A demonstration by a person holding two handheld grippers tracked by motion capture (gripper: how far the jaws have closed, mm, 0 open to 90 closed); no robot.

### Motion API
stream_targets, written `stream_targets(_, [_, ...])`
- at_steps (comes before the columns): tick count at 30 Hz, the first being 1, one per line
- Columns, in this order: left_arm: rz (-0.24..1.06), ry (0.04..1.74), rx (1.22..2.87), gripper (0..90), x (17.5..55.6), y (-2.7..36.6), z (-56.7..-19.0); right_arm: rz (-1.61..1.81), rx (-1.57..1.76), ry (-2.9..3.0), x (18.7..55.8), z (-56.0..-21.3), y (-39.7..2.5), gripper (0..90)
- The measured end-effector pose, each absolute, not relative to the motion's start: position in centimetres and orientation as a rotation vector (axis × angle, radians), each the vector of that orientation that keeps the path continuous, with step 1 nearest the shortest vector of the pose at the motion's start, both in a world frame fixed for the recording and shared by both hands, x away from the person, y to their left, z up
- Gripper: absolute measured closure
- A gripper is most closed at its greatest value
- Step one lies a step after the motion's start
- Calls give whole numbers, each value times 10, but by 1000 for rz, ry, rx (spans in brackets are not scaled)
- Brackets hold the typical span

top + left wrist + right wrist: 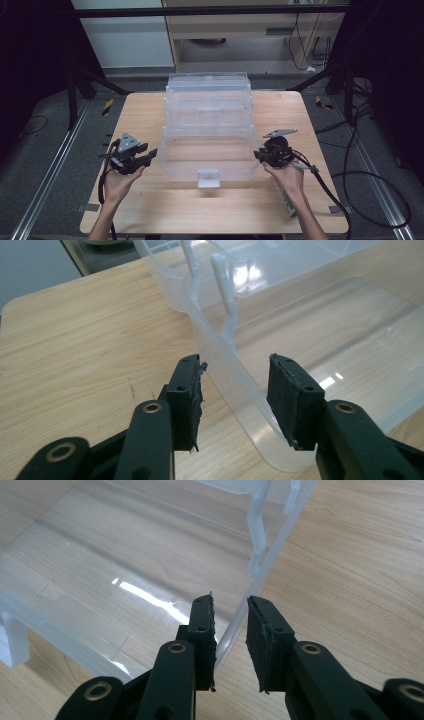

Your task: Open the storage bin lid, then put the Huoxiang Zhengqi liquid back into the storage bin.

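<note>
We see the clear box [207,131] in the middle of the bench [140,112], with the left tool [148,155] open astride its left wall and the right tool [259,154] open, more narrowly, astride its right wall.

Left tongs [151,153], right tongs [258,155] flank clear box [207,150].

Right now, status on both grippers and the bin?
Left gripper open, jaws straddling bin wall. Right gripper open, straddling opposite wall. Bin empty on table. Nothing in the way.
</note>
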State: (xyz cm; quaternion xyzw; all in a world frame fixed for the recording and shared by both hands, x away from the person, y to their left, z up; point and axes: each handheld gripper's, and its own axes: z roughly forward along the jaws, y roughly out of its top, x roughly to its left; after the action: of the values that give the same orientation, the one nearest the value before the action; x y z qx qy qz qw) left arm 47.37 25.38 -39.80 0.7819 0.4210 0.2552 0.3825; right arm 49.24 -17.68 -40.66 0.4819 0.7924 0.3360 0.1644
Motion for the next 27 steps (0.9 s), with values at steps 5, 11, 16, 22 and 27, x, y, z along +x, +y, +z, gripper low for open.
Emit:
stream_targets(5, [660,1061,2026,554,474,249,-402,955,1376,2272,492,-406,-178,679])
stream_targets(11, [666,1059,2019,544,473,252,-400,1009,1354,2239,489,-393,-188,579])
stream_targets(16, [678,1091,2006,536,474,260,-400,1001,1349,2213,480,-370,-203,485])
stream_targets(22, [683,1132,2019,532,479,267,-406,952,1332,2221,470,-359,-211,435])
stream_targets(27, [689,1151,2016,523,480,272,-407,899,1352,2254,465,-359,-219,398])
